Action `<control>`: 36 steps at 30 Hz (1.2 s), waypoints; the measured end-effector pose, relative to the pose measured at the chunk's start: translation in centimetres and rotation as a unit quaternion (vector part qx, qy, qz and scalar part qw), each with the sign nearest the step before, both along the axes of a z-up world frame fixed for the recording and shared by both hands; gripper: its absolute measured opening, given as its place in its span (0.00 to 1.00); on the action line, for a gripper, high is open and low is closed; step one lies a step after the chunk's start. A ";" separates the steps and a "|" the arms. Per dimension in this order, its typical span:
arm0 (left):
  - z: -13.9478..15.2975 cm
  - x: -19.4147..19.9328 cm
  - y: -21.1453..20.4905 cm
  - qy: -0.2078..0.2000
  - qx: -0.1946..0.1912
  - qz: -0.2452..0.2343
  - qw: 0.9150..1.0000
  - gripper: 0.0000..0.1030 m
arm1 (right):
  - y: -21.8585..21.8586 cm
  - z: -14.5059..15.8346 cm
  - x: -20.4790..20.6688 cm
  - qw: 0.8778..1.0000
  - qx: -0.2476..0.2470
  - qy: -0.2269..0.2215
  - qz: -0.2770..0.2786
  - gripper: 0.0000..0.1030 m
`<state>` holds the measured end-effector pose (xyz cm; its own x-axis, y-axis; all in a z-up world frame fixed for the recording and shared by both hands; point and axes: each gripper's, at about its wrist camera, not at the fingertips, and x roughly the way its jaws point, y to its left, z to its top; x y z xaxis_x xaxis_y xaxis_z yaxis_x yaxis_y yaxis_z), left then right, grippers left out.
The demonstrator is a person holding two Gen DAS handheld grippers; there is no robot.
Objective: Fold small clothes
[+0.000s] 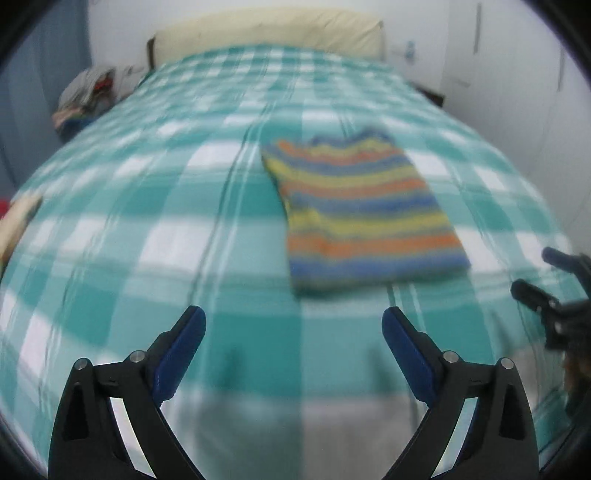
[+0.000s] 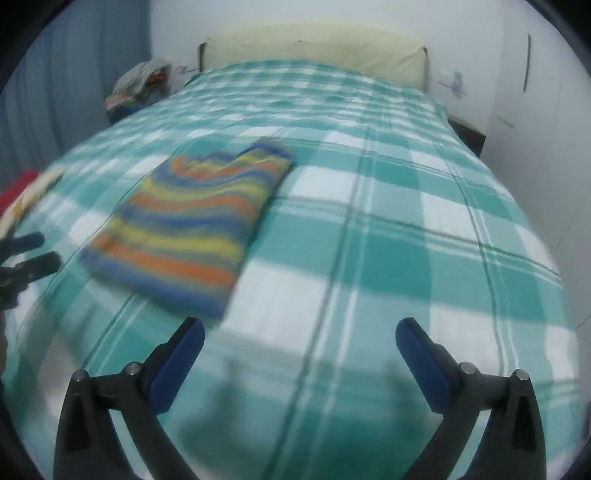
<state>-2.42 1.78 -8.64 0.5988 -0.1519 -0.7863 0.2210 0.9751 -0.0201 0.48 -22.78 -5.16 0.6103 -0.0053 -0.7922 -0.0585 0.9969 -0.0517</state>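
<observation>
striped folded top point(image 1: 364, 210), flat on teal checked bedspread point(image 1: 147, 221), 1 o'clock of left gripper point(image 1: 293, 328); 10 o'clock of right gripper point(image 2: 300, 339). both grippers: jaws apart, holding nothing.

bed: teal-and-white checked cotton bedspread point(image 1: 147, 206) covers the whole mattress | head end: long cream pillow point(image 1: 266, 33) lies across the top, against the white wall point(image 1: 498, 74) | beside bed: blurred heap of mixed clothes point(image 1: 85, 99) near the pillow corner | backdrop: blue curtain point(image 2: 74, 81) behind the heap
</observation>
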 end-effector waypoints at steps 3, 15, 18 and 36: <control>-1.5 -2.6 -0.5 0.003 0.008 0.016 1.000 0.94 | 1.2 0.0 -3.4 1.000 0.009 -0.001 -0.007 0.99; -5.9 -3.1 -1.9 -0.005 0.040 0.027 0.999 0.99 | 3.1 -5.2 -4.7 1.000 -0.005 0.004 -0.012 1.00; -6.3 -3.2 -2.0 -0.003 0.039 0.027 0.999 1.00 | 3.1 -6.0 -4.2 1.000 -0.008 0.021 -0.013 1.00; -6.5 -3.2 -2.3 0.000 0.035 0.031 0.999 1.00 | 3.0 -6.3 -4.1 1.000 -0.013 0.022 -0.016 1.00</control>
<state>-5.66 -0.51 -15.15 0.6048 -0.0588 -0.7942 0.1603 0.9858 0.0491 -3.62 -19.79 -11.42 0.5742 -0.0461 -0.8175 -0.0290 0.9966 -0.0766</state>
